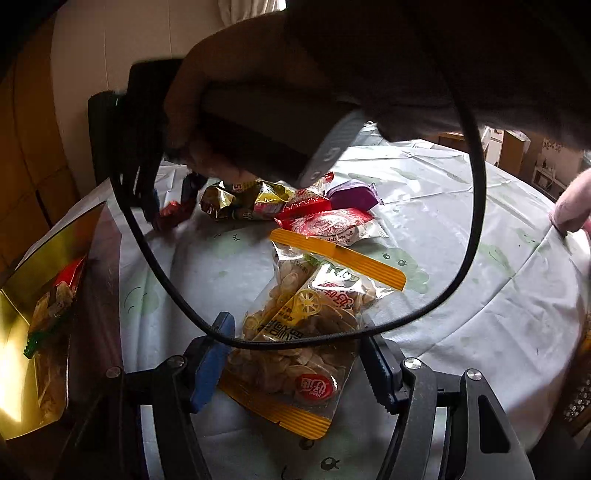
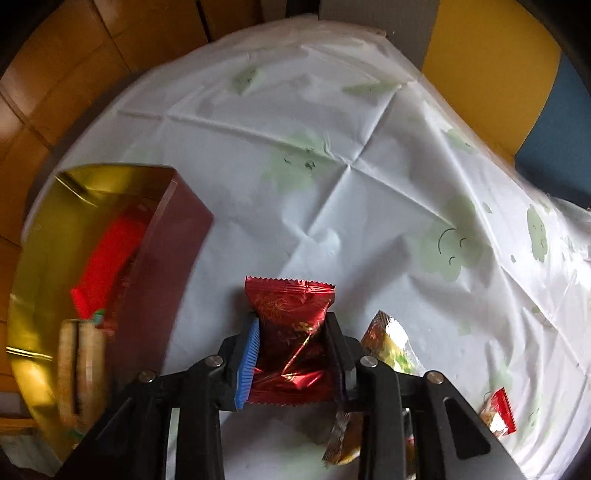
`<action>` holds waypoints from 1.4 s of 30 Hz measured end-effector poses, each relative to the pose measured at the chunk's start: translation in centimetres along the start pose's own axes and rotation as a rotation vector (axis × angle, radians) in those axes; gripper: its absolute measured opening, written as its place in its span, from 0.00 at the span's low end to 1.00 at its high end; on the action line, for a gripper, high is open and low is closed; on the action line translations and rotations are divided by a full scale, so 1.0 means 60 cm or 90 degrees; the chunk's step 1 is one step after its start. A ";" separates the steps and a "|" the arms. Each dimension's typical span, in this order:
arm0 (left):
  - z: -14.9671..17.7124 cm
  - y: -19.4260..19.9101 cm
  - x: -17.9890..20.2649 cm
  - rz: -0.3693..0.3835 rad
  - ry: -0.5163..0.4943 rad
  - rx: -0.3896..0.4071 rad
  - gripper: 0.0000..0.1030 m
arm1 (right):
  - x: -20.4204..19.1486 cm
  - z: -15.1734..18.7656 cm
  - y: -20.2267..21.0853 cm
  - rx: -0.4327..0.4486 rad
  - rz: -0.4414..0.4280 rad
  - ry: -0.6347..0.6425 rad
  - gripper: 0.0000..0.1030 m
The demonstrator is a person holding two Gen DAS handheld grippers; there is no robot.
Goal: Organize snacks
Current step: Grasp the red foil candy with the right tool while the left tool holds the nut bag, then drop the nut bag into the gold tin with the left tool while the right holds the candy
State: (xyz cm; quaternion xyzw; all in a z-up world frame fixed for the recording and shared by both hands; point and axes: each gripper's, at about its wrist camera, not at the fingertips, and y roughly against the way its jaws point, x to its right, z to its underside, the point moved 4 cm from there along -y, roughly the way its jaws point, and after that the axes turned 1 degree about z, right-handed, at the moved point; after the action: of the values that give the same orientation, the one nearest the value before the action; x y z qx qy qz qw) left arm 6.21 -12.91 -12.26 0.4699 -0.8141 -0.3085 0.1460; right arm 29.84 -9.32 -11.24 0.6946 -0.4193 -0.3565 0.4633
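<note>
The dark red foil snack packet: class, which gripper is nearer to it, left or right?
Right. The right gripper has its fingers shut on the dark red foil packet. The left gripper straddles the clear chip bag, apart from that packet.

We appear to be in a home, at a round tabletop [image 2: 332,155] under a thin white plastic cloth [image 1: 461,229] printed with pale green smiling flowers. Wrapped snacks [image 1: 314,221] lie scattered on it beside a gold-lined gift box [image 2: 48,240]. Behind us we see a cream wall [image 1: 129,44], curtain [image 1: 251,7], wooden panelling [image 2: 66,74] and distant cluttered shelves [image 1: 517,147].
</note>
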 end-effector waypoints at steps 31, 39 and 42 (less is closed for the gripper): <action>-0.032 0.020 0.002 0.026 0.039 -0.085 0.53 | 0.156 0.373 0.129 -0.019 0.147 -0.010 0.32; -0.071 0.076 -0.041 0.076 0.136 -0.060 0.51 | 0.133 0.377 0.125 -0.012 0.178 0.029 0.33; -0.086 0.101 -0.081 0.069 0.182 -0.045 0.51 | 0.127 0.379 0.126 -0.011 0.180 0.031 0.33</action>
State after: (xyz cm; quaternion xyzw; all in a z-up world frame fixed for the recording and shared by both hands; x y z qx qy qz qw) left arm 7.38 -8.41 -4.16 0.4586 -0.7981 -0.2584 0.2933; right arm 10.87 -25.78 -12.11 0.6332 -0.4984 -0.2743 0.5248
